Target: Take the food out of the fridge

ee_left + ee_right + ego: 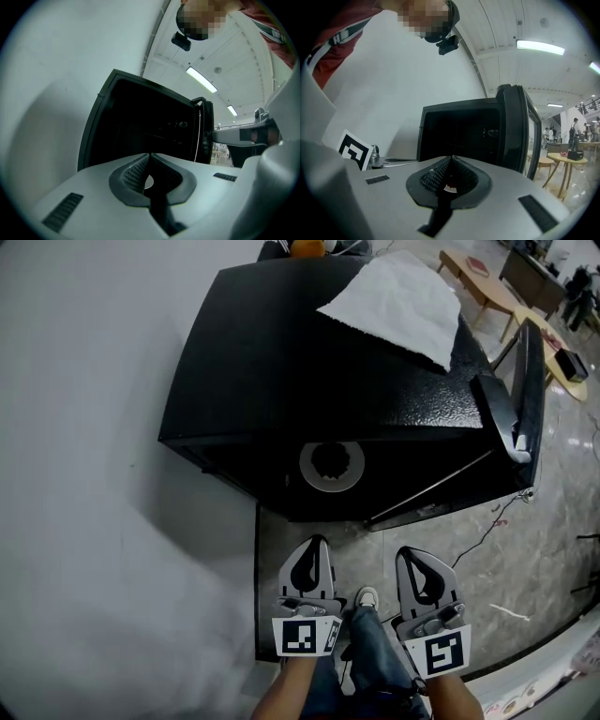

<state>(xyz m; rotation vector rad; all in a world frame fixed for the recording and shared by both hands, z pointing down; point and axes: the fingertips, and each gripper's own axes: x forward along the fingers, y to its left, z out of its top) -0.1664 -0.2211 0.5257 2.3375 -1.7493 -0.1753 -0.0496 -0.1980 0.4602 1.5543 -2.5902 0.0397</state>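
Note:
A black mini fridge (309,362) stands on the floor with its door (525,390) swung open to the right. Inside its dark opening lies a round pale plate (330,465) with something dark in its middle. My left gripper (314,542) and right gripper (410,554) hang side by side in front of the opening, a little short of it, both shut and empty. In the left gripper view the left gripper (150,154) points level at the fridge (140,126). The right gripper (451,158) likewise faces the dark fridge (459,136), with the door (518,131) at its right.
A white cloth (398,301) lies on the fridge top, and an orange (307,247) sits at its back edge. A pale wall (84,427) runs along the left. Wooden tables (483,282) stand far right. A cable (492,521) trails on the floor.

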